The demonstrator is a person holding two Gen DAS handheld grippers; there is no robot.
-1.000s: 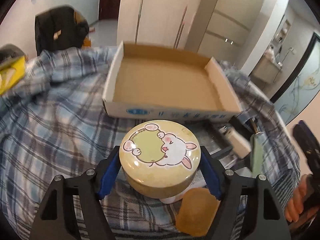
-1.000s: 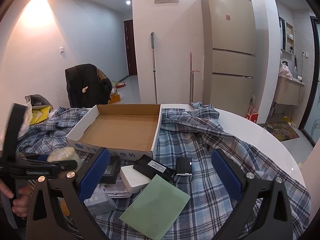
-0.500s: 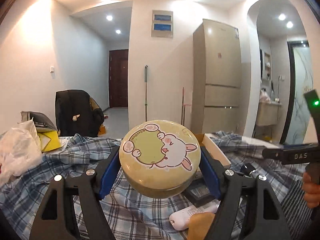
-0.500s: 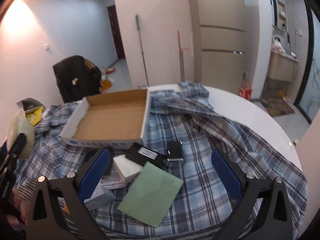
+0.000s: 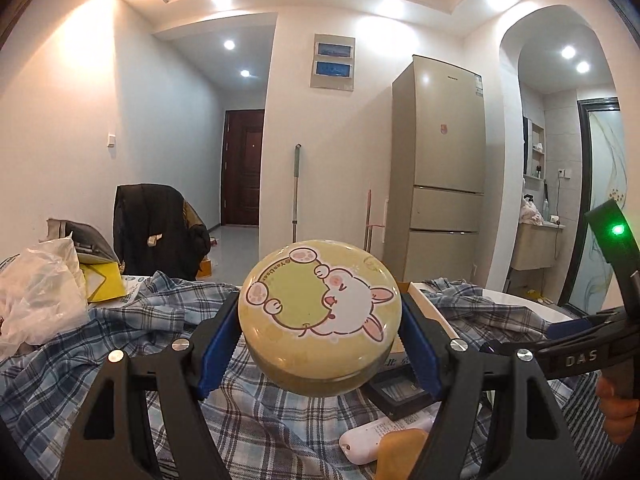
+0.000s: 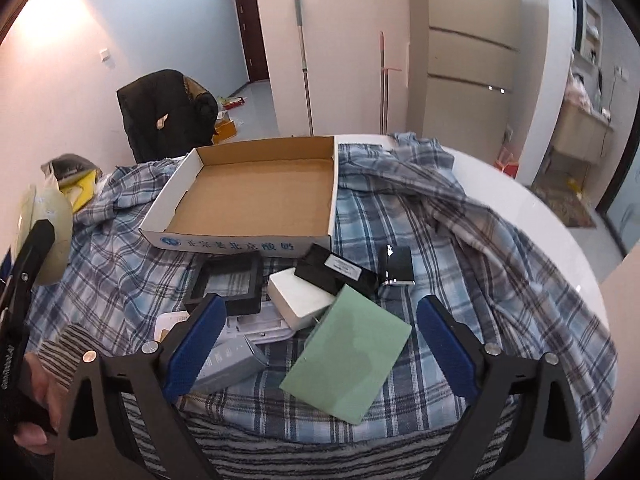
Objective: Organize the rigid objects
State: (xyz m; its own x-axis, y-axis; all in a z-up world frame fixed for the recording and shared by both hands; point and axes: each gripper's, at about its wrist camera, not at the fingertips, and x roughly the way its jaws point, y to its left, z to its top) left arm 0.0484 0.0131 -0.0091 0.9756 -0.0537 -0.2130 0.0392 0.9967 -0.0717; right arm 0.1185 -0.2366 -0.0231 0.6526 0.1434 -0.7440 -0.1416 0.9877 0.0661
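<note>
My left gripper (image 5: 320, 340) is shut on a round yellow tin with a rabbit lid (image 5: 320, 312) and holds it above the plaid cloth. The tin also shows at the left edge of the right wrist view (image 6: 50, 232). My right gripper (image 6: 320, 344) is open and empty, above a pile of small objects: a green card (image 6: 348, 364), a white box (image 6: 300, 300), a black box (image 6: 336, 272), a black frame (image 6: 230, 280) and a grey box (image 6: 228, 364). An open, empty cardboard tray (image 6: 256, 196) lies behind the pile.
A plaid cloth (image 6: 440, 240) covers a round white table (image 6: 520, 208). A white remote (image 5: 380, 436) and a tan pad (image 5: 400, 456) lie below the tin. A plastic bag (image 5: 36, 292) and yellow item (image 5: 100, 284) sit far left. A chair with a dark jacket (image 6: 168, 112) stands behind.
My left gripper has lifted and tilted up with the tin, so the tray has dropped out of its view. My right gripper has moved forward and pitched down over the pile.
</note>
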